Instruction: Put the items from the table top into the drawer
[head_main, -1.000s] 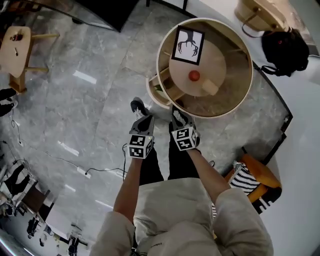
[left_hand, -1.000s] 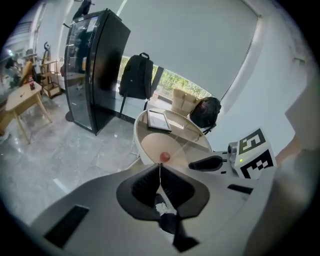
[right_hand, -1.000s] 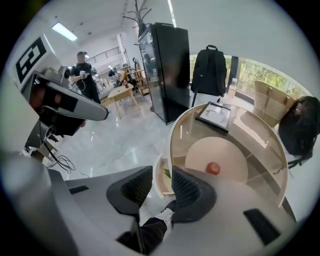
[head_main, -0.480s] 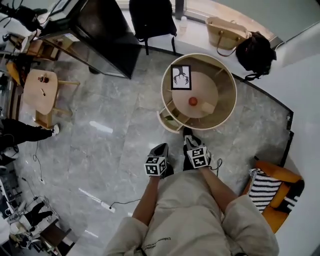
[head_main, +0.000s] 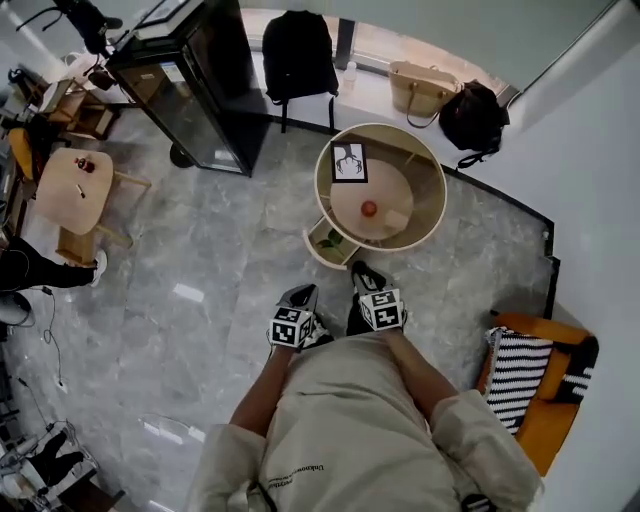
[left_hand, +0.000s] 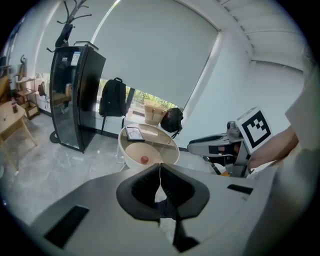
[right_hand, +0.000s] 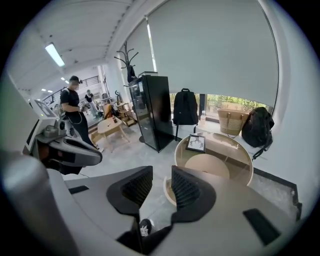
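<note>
Having stepped back from the counter (head_main: 388, 182) (red ball (head_main: 369, 208) still on top, nothing stowed yet), the person holds the left claw (head_main: 304, 294) pressed together and the right claw (head_main: 360, 272) slightly spread, both empty.

Beige short-sleeved shirt (head_main: 350, 430), black shoes (head_main: 366, 277), black-and-white marker cubes (head_main: 289, 328)

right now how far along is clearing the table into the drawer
Done: the drawer stands open, something green inside. In hand: nothing; left gripper shut, right gripper open, both empty. Left: red ball, framed picture and beige block sit on the table top.
</note>
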